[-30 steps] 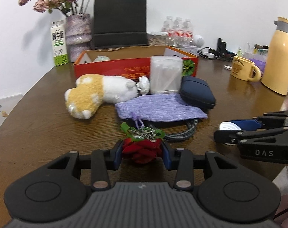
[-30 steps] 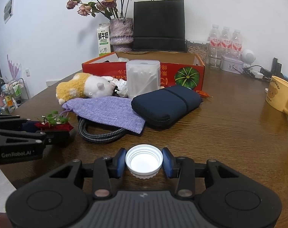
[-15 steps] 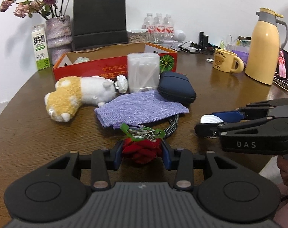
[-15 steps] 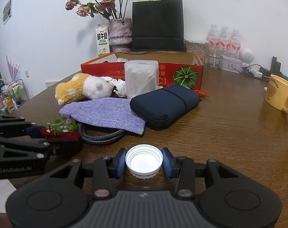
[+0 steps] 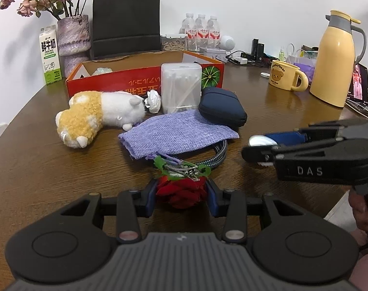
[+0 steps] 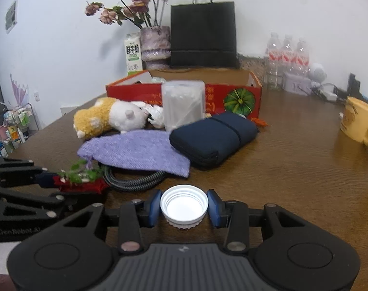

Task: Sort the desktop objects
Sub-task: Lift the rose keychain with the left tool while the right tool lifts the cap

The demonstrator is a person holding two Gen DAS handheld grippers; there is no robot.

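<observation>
The left gripper (image 5: 181, 195) pinches a red cloth rose (image 5: 181, 192) at six o'clock; it looks soft and light, best squeezed across the bloom. The right gripper (image 6: 184, 208) clamps a white cap (image 6: 184, 206), stiff, likely slippery, held across its rim.

Dark wood worktop (image 5: 33, 160). On it, at the back: a red box (image 5: 116, 82), milk carton (image 5: 49, 54), vase (image 5: 73, 41), black bag (image 5: 125, 21), bottles (image 5: 200, 34). Before the box a plush toy (image 5: 96, 116), swab tub (image 5: 181, 87), navy pouch (image 5: 221, 109) and purple cloth (image 5: 177, 133) are seen, the cloth lying over a braided cable (image 5: 219, 152). At right: mug (image 5: 287, 78), yellow flask (image 5: 335, 60).
</observation>
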